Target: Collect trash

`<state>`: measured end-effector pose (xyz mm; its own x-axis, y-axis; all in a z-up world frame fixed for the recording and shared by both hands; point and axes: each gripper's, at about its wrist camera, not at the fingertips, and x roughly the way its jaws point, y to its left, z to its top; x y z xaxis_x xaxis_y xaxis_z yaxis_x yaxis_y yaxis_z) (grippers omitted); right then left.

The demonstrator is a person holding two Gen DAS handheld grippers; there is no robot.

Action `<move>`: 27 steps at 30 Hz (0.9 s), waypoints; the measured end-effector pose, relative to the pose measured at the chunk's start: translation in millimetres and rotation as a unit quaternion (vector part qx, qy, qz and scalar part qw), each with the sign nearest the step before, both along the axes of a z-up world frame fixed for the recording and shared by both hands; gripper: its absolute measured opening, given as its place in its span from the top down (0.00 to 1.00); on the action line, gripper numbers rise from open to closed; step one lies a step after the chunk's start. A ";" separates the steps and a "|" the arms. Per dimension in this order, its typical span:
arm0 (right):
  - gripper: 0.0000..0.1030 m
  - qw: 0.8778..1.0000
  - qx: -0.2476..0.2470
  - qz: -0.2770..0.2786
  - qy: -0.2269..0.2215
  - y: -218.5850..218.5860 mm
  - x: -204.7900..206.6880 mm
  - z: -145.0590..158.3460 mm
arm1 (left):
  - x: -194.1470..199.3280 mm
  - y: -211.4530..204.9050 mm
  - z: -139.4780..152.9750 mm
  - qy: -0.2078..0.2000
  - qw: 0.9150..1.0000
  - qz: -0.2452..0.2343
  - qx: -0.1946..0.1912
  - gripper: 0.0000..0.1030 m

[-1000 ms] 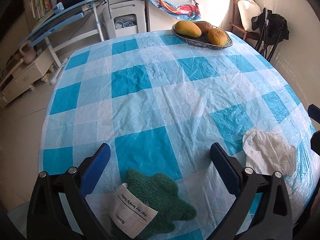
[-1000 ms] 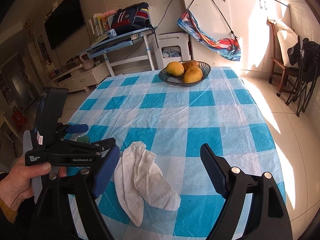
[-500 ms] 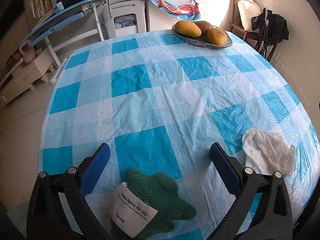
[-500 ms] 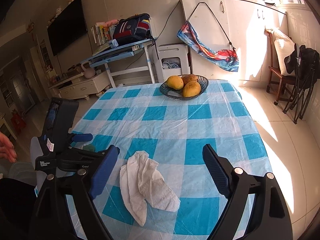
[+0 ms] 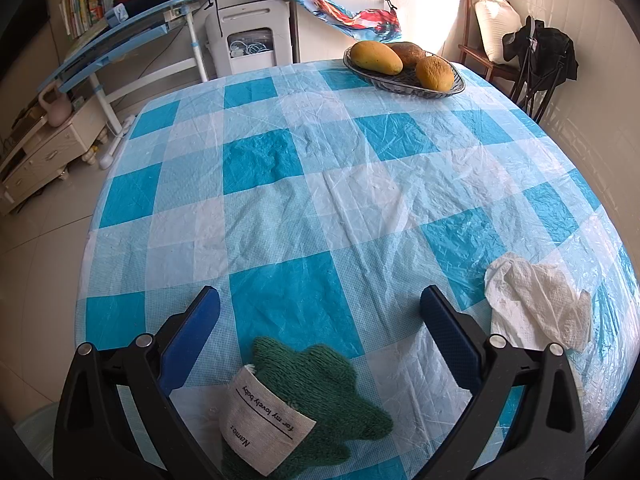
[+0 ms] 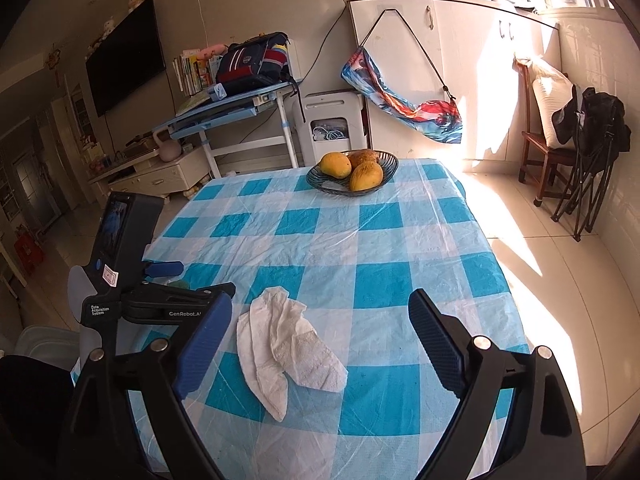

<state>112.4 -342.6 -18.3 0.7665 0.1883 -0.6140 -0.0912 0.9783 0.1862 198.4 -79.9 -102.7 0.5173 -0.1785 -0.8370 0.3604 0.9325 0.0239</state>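
Note:
A crumpled white paper towel (image 6: 286, 346) lies on the blue-and-white checked tablecloth (image 6: 380, 240) near the front edge; it also shows in the left wrist view (image 5: 536, 304) at the right. My right gripper (image 6: 320, 328) is open and empty, raised above and behind the towel. My left gripper (image 5: 318, 308) is open and empty, resting low at the table's near edge over a green knitted toy (image 5: 316, 392) with a cloth name tag. The left gripper's body (image 6: 132, 280) shows at the left in the right wrist view.
A dark bowl (image 6: 352, 170) of mangoes stands at the table's far end, also in the left wrist view (image 5: 404, 70). A translucent bin (image 6: 44, 344) sits on the floor at the left. A chair with a black bag (image 6: 588, 128) stands to the right.
My right gripper has pulled back and risen, so the table and towel look farther away. The hand has left the left gripper, which stays still.

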 end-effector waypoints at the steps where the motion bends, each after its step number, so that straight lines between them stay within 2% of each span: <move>1: 0.16 1.000 -0.002 0.000 0.000 2.0 -1.2 -0.6 | 0.0 0.0 0.0 0.000 1.000 0.000 0.000 0.06; 10: 0.16 1.000 -0.014 -0.006 0.008 5.7 -10.4 -7.4 | 0.5 -0.3 -0.1 0.000 1.000 0.000 0.000 0.06; 27: 0.16 0.999 0.017 -0.024 0.013 -6.1 -10.0 -9.6 | -0.2 0.1 0.0 0.000 1.000 0.000 0.000 0.06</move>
<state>102.3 -348.8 -27.9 0.7587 0.1723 -0.6282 -0.0379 0.9744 0.2215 198.3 -79.8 -102.6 0.5173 -0.1787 -0.8369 0.3604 0.9325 0.0237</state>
